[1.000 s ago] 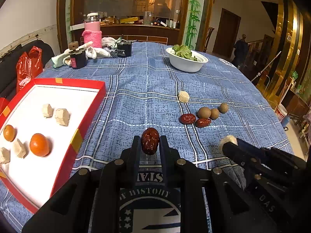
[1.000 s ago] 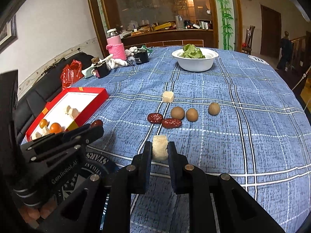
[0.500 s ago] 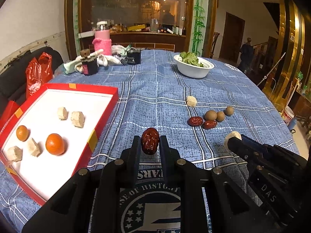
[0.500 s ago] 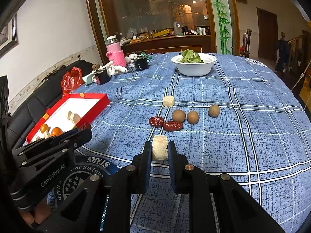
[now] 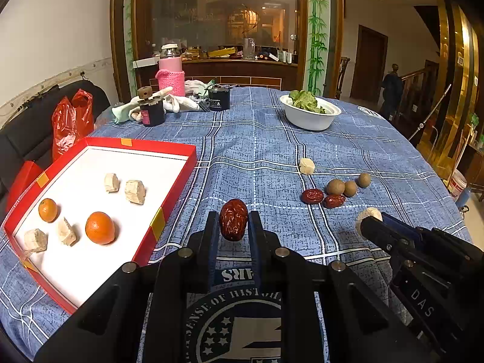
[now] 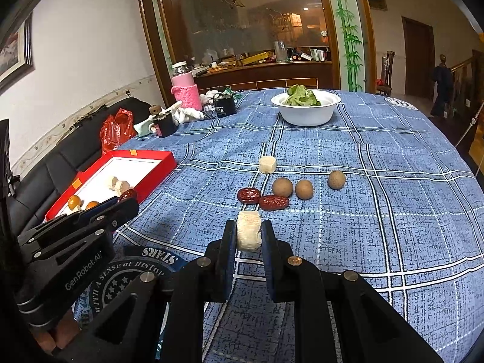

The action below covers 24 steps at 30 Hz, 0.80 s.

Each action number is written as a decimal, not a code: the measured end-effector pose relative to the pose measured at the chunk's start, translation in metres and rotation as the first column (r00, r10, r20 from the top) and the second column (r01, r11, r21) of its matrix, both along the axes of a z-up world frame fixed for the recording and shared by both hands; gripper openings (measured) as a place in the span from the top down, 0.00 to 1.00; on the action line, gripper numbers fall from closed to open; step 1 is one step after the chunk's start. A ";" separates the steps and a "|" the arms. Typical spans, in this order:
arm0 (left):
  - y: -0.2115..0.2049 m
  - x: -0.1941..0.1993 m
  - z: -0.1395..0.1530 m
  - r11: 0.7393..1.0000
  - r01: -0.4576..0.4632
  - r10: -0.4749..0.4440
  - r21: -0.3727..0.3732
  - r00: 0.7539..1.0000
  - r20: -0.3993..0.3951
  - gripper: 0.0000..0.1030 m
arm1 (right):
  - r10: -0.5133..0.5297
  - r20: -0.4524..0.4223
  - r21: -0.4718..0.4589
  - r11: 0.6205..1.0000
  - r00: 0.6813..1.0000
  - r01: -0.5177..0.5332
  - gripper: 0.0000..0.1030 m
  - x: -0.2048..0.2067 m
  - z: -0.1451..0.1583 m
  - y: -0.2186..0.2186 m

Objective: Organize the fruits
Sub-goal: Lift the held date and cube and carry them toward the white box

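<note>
over on the left, the red tray holds two oranges and pale chunks. the left gripper clenches a red date above the blue tablecloth; the right gripper clamps a pale chunk near loose dates and longans.

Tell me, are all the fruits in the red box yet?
Not yet. The red box holds two oranges and four pale chunks. The left gripper holds a red date; the right gripper holds a pale chunk. On the tablecloth remain two dates, three brown round fruits and one chunk.
</note>
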<state>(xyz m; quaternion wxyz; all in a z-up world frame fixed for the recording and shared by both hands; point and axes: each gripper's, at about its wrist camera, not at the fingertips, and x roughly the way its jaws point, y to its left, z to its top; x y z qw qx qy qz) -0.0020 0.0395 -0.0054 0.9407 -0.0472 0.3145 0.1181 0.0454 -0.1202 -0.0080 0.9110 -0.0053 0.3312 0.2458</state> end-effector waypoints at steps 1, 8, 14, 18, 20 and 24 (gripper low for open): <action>0.000 -0.001 0.000 1.000 -0.002 0.002 0.002 1.000 0.002 0.84 | 0.000 0.001 -0.001 1.000 1.000 0.000 0.84 0.000 0.000 0.000; 0.002 -0.005 0.002 1.000 -0.015 0.015 0.002 1.000 0.023 0.84 | -0.004 -0.005 -0.010 1.000 1.000 0.004 0.84 0.001 -0.001 0.001; 0.003 -0.007 0.003 1.000 -0.015 0.015 -0.004 0.999 0.033 0.84 | -0.013 -0.010 -0.026 1.000 1.000 0.013 0.84 0.003 -0.003 0.002; 0.007 -0.007 0.002 1.000 -0.018 0.018 -0.012 1.000 0.014 0.84 | -0.018 -0.003 -0.044 0.999 1.000 0.018 0.84 0.002 -0.002 0.005; 0.012 -0.007 0.000 1.000 -0.020 0.020 -0.023 1.000 -0.010 0.84 | -0.019 0.015 -0.056 0.998 1.000 0.020 0.84 -0.001 0.000 0.007; 0.028 -0.010 0.003 0.998 -0.047 0.045 -0.049 0.998 -0.048 0.84 | 0.001 0.016 -0.063 0.998 1.000 0.000 0.84 -0.005 0.003 0.013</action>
